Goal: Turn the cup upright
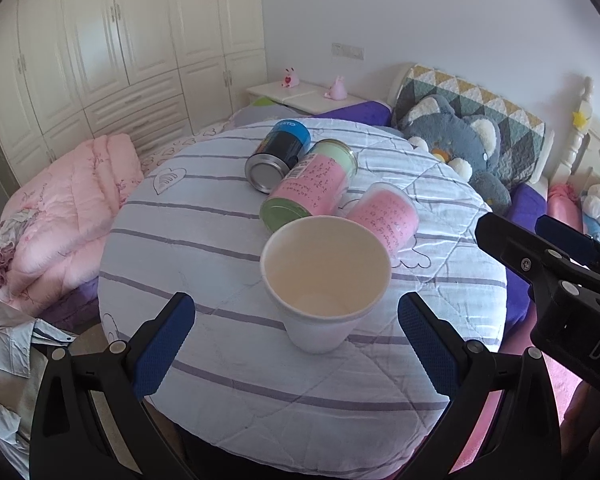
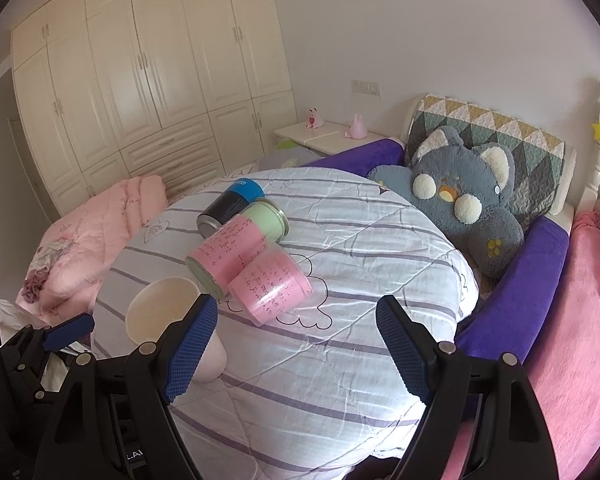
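Note:
A white paper cup (image 1: 324,280) stands upright, mouth up and empty, on the round table with a striped cloth (image 1: 204,240). My left gripper (image 1: 296,340) is open, its blue pads on either side of the cup's base and apart from it. My right gripper (image 2: 296,344) is open and empty over the table's near right part. It also shows at the right edge of the left wrist view (image 1: 540,248). In the right wrist view the cup (image 2: 160,308) sits at the left, partly hidden behind a finger pad (image 2: 192,348).
Beyond the cup lie a clear cup with a pink label (image 1: 384,216), a pink and green can (image 1: 312,184) and a blue and black can (image 1: 278,154), all on their sides. A grey plush toy (image 2: 460,196), a pink quilt (image 1: 60,208) and the bed surround the table.

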Available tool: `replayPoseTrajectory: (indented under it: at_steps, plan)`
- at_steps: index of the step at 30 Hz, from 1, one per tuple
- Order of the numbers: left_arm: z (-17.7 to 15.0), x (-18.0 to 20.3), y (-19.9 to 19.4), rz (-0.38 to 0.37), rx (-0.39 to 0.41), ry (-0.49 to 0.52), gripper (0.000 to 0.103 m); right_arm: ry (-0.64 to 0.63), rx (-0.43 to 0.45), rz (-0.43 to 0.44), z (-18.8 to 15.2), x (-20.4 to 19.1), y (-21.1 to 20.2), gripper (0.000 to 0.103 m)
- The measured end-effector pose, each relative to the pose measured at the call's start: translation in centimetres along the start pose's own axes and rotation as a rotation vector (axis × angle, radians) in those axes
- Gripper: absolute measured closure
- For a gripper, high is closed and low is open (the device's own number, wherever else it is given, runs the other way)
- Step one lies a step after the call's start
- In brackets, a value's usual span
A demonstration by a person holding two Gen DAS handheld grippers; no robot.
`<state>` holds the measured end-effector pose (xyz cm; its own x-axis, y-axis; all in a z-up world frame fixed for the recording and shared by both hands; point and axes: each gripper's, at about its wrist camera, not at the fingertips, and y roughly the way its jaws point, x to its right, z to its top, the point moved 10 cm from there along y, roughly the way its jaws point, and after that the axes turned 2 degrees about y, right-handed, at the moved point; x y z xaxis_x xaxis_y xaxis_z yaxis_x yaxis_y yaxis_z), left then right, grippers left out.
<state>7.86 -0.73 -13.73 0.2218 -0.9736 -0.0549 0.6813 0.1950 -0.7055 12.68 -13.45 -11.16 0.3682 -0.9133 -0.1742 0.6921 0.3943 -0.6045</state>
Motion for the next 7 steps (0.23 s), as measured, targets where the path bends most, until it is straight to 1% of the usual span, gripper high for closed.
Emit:
replayPoseTrajectory:
  at_steps: [2, 6, 7]
  plan:
    - [0.1, -0.4, 0.5, 0.005, -0.002, -0.012, 0.000, 0.000, -0.007, 0.000, 0.0, 0.0, 0.3, 0.020]
    - [-0.8, 0.1, 2.2, -0.048, -0.082, -0.016, 0.000, 0.000, -0.013, 0.003, -0.1, 0.0, 0.8, 0.020]
    - [-0.9, 0.4, 2.3, -0.055, -0.084, -0.013, 0.000, -0.001, -0.016, 0.003, -0.1, -0.1, 1.0, 0.020]
